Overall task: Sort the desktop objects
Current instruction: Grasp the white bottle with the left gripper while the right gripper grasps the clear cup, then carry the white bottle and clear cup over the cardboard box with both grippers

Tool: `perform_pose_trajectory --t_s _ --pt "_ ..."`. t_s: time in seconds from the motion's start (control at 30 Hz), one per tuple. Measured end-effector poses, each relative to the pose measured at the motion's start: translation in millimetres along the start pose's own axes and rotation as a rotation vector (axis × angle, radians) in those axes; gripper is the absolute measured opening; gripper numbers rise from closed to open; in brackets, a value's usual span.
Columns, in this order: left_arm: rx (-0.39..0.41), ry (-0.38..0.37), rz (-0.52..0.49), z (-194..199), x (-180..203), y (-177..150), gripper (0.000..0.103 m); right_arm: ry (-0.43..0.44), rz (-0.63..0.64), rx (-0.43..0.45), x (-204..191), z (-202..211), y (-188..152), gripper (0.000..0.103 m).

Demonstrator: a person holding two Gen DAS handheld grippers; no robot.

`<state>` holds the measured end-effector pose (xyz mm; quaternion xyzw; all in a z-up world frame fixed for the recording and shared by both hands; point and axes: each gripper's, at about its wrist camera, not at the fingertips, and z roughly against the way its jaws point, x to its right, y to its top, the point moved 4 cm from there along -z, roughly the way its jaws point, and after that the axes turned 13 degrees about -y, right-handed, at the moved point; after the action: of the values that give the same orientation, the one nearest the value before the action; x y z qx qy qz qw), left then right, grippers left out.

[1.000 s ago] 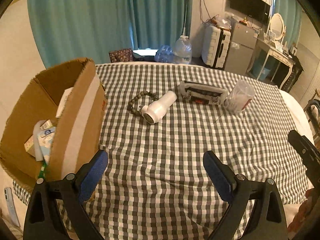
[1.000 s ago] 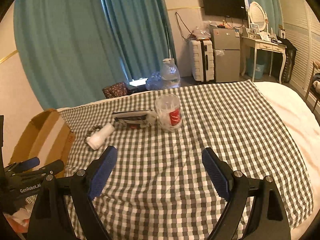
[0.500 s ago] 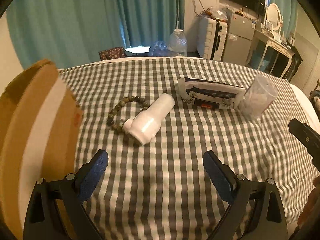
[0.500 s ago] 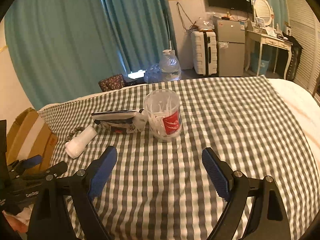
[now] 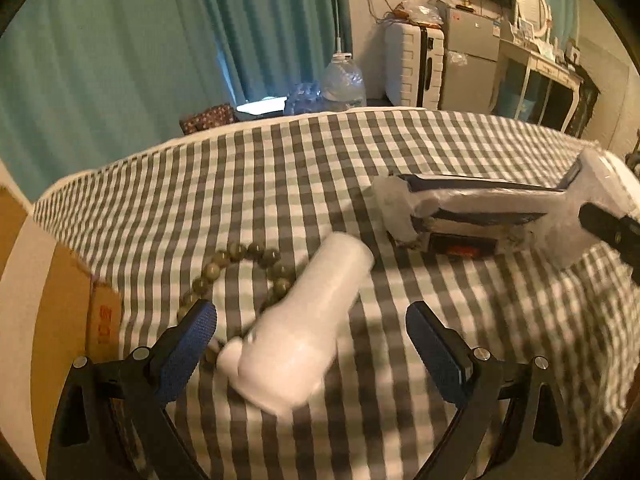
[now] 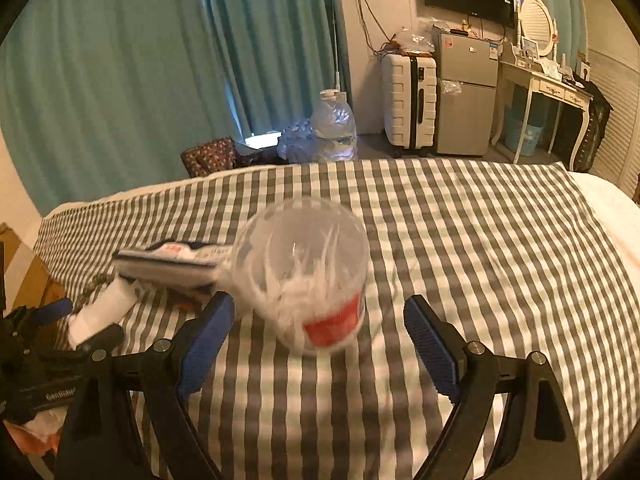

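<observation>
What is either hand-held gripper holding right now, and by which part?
Nothing. The left hand-held gripper stands open around the white plastic bottle; the right hand-held gripper stands open before the clear cotton-swab jar.

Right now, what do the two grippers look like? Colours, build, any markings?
Both match: the left gripper and right gripper have black angular frames with silver screw heads, and jaws lined with blue textured pads. Seen from the right wrist view, the left gripper's body carries white lettering, only partly readable. No cables or sleeves show.

Suitcase [image 6: 408,100] beside small fridge [image 6: 466,96]
</observation>
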<state>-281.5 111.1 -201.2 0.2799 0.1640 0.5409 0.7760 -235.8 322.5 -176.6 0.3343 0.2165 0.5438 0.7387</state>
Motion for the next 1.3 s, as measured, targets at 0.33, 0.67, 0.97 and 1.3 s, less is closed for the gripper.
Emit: perform_pose_trajectory --t_s 0.33,0.67,0.97,1.3 --pt "-0.054 -0.074 0.013 -15.2 -2.3 -3.2 0.043 -0.01 0.063 0.009 -11.5 -0.2 -1.5 0.062" --pt "-0.022 -0.108 0.057 46.7 4.2 -13.8 0.043 -0.008 0.032 -0.009 4.9 40.2 -6.8 0.062" --pt "0.01 -0.107 0.065 122.4 26.7 -20.7 0.043 0.028 -0.007 -0.003 20.2 117.3 -17.3 0.062" --pt "0.086 -0.14 0.079 207.1 55.4 -33.6 0.043 0.129 0.027 0.055 -2.5 220.1 -22.9 0.062"
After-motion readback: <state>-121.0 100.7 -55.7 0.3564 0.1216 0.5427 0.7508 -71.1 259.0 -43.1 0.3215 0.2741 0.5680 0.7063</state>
